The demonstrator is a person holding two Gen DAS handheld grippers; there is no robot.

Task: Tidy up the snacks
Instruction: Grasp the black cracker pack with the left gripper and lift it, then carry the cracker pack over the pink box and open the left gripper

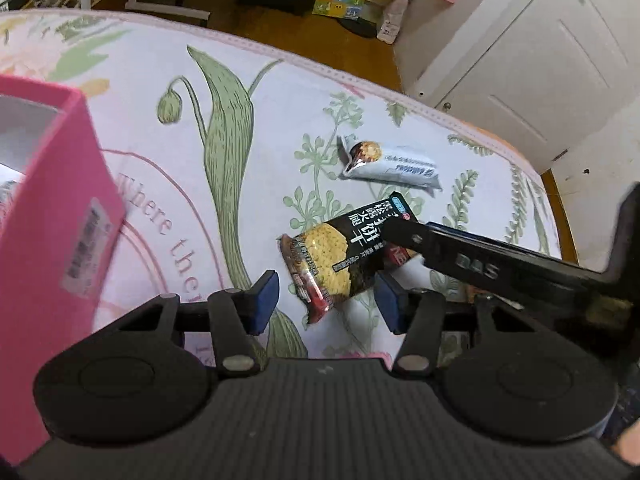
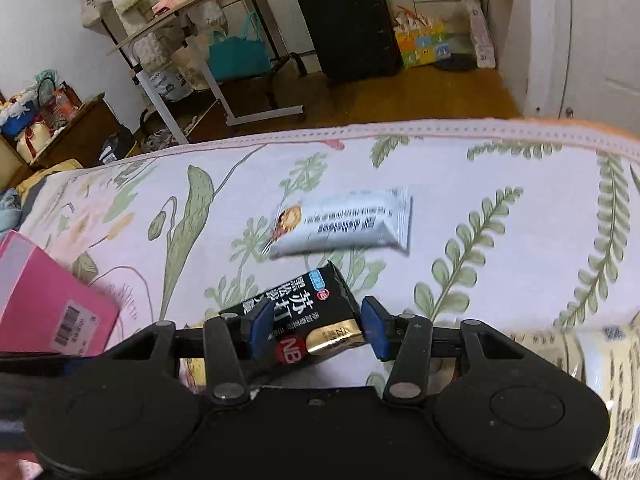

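Observation:
A black cracker packet lies on the floral bedsheet. My right gripper is shut on its printed end, both blue pads pressing its sides. In the left wrist view that gripper's black finger comes in from the right onto the packet's far end. My left gripper is open and straddles the packet's near crimped end; its left pad stands apart from the wrapper. A white snack bar lies just beyond the packet. A pink box stands open-topped at the left.
The bed's far edge drops to a wooden floor with a black suitcase and a rolling side table. A white door stands at the right. A pale yellow packet lies at my right gripper's right.

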